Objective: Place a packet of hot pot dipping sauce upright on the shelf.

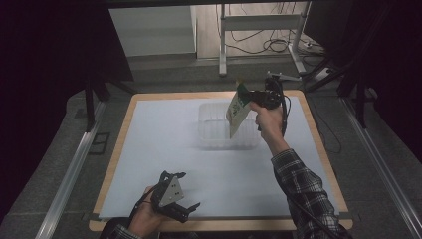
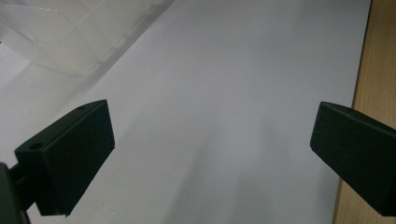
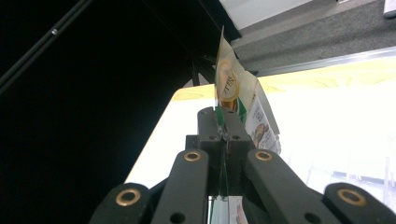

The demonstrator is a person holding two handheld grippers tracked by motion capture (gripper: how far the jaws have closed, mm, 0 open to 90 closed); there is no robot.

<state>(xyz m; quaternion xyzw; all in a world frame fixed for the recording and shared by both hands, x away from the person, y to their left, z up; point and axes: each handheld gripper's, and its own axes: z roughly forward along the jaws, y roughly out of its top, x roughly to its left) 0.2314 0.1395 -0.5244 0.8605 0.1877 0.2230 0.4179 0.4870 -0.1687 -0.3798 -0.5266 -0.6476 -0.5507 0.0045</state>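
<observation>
I am seeing the right tool (image 1: 251, 97) raised over the far right part of the surface (image 1: 164, 149), its jaws clenched on the top edge of a snack packet (image 1: 237, 110). In the right gripper view the two black jaws are standing pressed together with the packet's thin seam (image 3: 223, 122) pinched between them, and the printed yellow, green and white face of the packet is sticking out beyond the tips. In the high view the packet is hanging tilted from that grip, its lower end dangling above the right side of a clear plastic container (image 1: 219, 130) that is sitting on the white sheet toward the far middle. I cannot tell whether the packet's lower corner is touching the container.

The left tool (image 1: 186, 191) is resting low at the near edge of the surface, well apart from the container and the packet. Its jaws are standing wide and released; the left gripper view is showing bare white sheet between its fingers (image 2: 70, 158), with the blurred clear container (image 2: 70, 37) in the far left corner and the wooden rim (image 2: 373, 70) at the right.
</observation>
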